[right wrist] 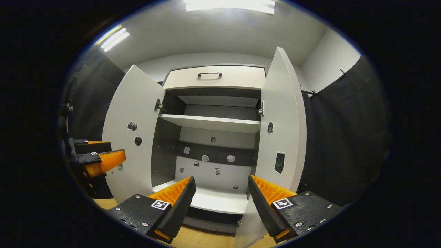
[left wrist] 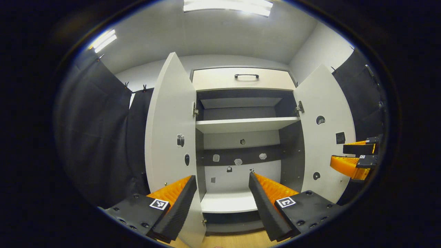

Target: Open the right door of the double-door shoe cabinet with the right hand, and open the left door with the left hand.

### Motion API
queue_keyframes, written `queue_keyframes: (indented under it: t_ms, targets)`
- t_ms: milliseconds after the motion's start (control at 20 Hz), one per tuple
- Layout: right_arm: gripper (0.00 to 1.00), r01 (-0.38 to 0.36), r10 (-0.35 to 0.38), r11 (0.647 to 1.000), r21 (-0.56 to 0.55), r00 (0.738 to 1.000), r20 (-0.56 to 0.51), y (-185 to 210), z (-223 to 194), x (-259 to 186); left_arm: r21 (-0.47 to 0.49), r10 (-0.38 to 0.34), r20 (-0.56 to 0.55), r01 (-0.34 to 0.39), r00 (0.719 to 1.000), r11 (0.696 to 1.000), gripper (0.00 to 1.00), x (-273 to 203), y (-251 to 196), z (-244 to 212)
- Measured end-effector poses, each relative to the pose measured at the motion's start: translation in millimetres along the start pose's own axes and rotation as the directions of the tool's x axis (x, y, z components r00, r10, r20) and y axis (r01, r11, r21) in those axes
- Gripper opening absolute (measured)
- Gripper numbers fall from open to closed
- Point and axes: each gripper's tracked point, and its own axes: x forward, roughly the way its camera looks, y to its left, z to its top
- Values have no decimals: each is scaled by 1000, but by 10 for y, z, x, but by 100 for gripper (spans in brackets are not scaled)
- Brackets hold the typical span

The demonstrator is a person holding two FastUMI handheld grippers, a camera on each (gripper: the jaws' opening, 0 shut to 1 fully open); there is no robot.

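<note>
With both doors swung wide, left door [left wrist: 170, 137] and right door [left wrist: 324, 137] free; left tongs [left wrist: 222, 181] and right tongs [right wrist: 220, 182] apart, empty.

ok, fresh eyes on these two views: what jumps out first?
The shoe cabinet stands wide open in the middle, left door and right door both swung out, bare shelves inside. Above them sits a closed drawer with a dark handle. The left gripper and right gripper are open, holding nothing.
</note>
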Motion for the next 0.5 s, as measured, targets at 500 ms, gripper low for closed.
queue_keyframes:
  t_ms: [500]
  targets:
    - [93, 37, -37, 999, -3, 999, -2, -203, 25, 27, 7, 19, 12, -19, 1000, 1000, 97, 38, 56, 12]
